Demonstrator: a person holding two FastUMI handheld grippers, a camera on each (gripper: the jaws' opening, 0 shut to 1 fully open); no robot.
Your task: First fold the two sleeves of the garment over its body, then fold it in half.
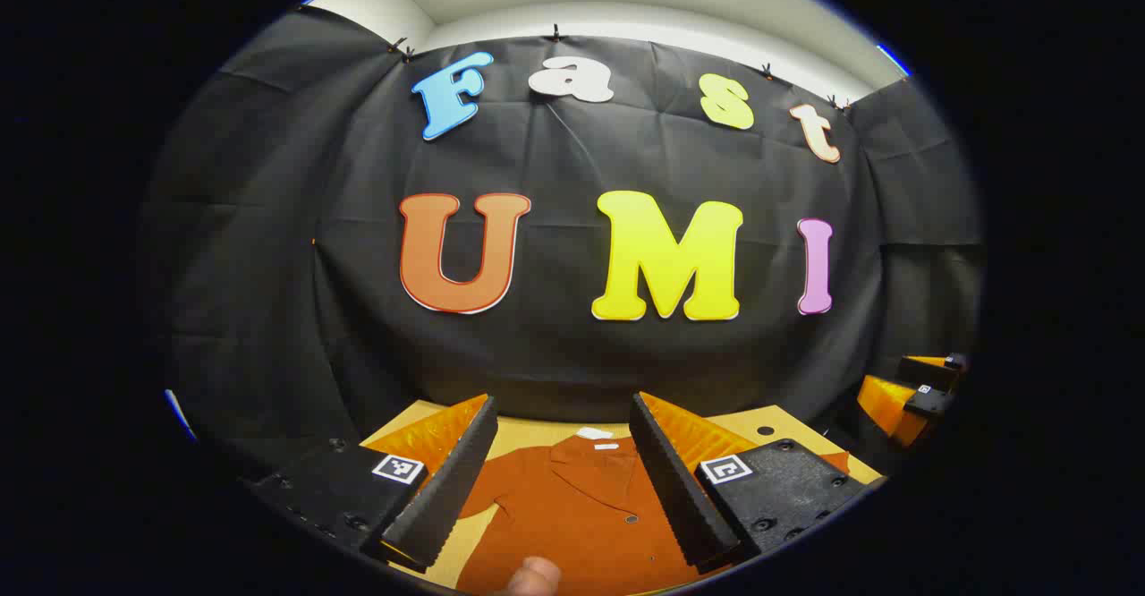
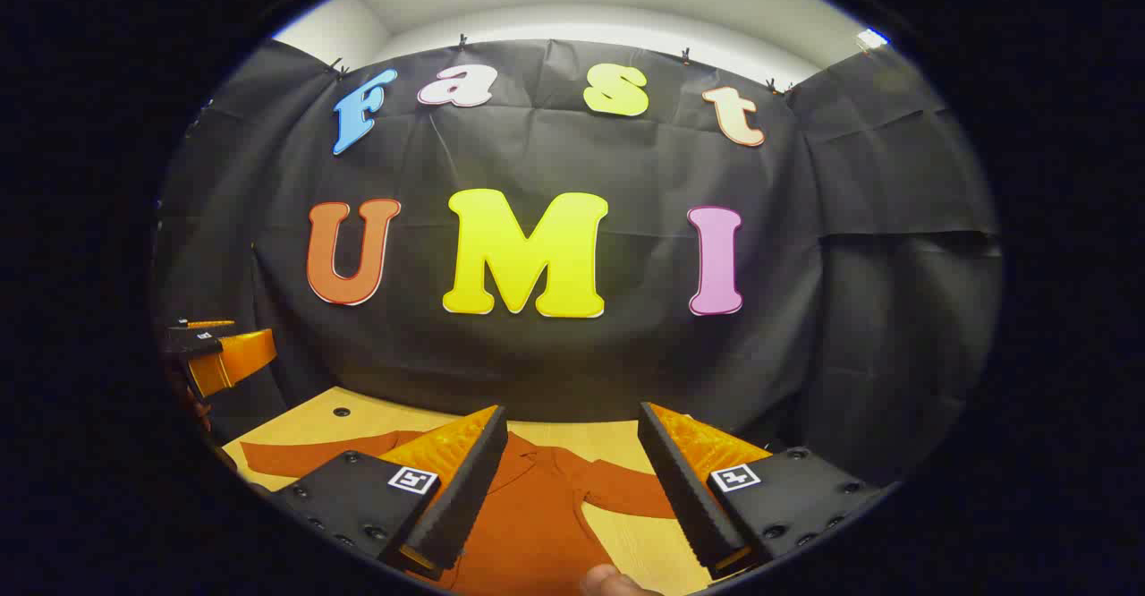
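Two grippers, left and right, both spread wide and empty, hang above the flat rust-orange shirt, collar pointing away, one sleeve beneath the right gripper.

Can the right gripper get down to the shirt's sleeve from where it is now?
Probably yes. The right gripper is open above the table, and the rust shirt lies flat with one sleeve spread just beneath its fingers; nothing lies between them.

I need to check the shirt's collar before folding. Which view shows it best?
The left gripper view: the shirt lies between the open jaws with its collar and white tag facing the camera. The right gripper view shows the collar partly behind a finger, plus both spread sleeves.
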